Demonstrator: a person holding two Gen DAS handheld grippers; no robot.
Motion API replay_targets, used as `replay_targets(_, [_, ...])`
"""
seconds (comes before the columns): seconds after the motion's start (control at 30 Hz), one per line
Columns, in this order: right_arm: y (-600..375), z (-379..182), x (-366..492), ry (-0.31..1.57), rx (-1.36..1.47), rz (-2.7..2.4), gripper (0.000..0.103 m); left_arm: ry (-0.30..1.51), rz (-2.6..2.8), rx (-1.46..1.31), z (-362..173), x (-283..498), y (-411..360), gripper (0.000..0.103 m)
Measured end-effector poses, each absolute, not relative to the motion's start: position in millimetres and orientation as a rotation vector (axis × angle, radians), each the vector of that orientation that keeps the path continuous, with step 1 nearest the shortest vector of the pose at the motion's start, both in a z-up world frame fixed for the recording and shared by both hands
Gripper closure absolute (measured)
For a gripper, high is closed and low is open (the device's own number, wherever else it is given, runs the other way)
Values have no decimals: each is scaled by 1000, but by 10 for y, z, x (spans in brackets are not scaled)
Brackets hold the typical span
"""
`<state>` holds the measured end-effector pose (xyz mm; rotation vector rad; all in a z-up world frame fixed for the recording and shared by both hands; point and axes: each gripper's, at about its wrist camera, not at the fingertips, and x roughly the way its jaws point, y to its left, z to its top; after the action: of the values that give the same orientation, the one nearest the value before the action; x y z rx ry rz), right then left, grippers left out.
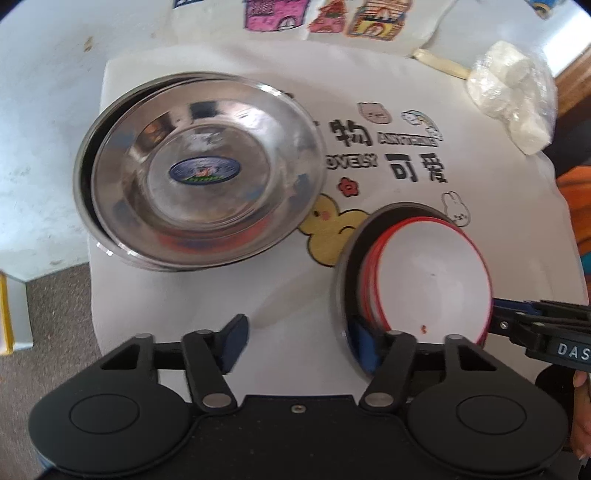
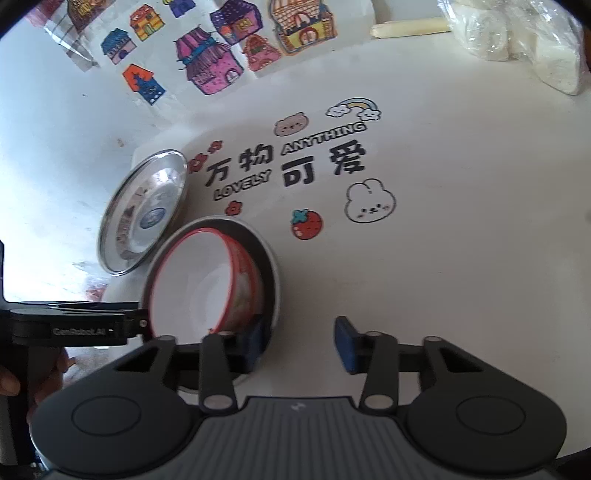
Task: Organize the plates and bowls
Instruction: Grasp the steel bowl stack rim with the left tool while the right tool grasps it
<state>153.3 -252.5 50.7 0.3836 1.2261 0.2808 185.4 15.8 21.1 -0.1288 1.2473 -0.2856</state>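
Two stacked steel plates (image 1: 199,173) (image 2: 147,210) lie on the left of a printed white cloth. To their right a steel bowl (image 1: 341,280) (image 2: 271,266) holds several nested white bowls with red rims (image 1: 432,280) (image 2: 192,280). My left gripper (image 1: 299,343) straddles the steel bowl's left wall. One blue pad is inside the rim, the other stands well clear outside, so the jaws are open. My right gripper (image 2: 300,343) straddles the opposite wall the same way, with its outer pad apart from the steel, also open.
A clear plastic bag of white items (image 1: 513,99) (image 2: 517,37) lies at the far right, with a cream stick (image 2: 410,27) beside it. Coloured house pictures (image 2: 207,62) are at the back. The table edge and grey floor (image 1: 44,332) are at the near left.
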Motion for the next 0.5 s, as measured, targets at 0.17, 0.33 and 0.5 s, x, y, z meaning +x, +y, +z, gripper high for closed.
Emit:
replay_targets(0.17, [-2474, 535, 1510, 1217, 370, 287, 72, 1229, -320, -103, 248, 1858, 82, 61])
replay_targets(0.33, [-2448, 535, 1529, 1220, 382, 285, 81, 1213, -351, -88, 276, 1826, 1, 80])
replay_targets(0.5, [-2367, 560, 1554, 1230, 356, 287, 88, 1216, -365, -85, 275, 1821, -30, 89])
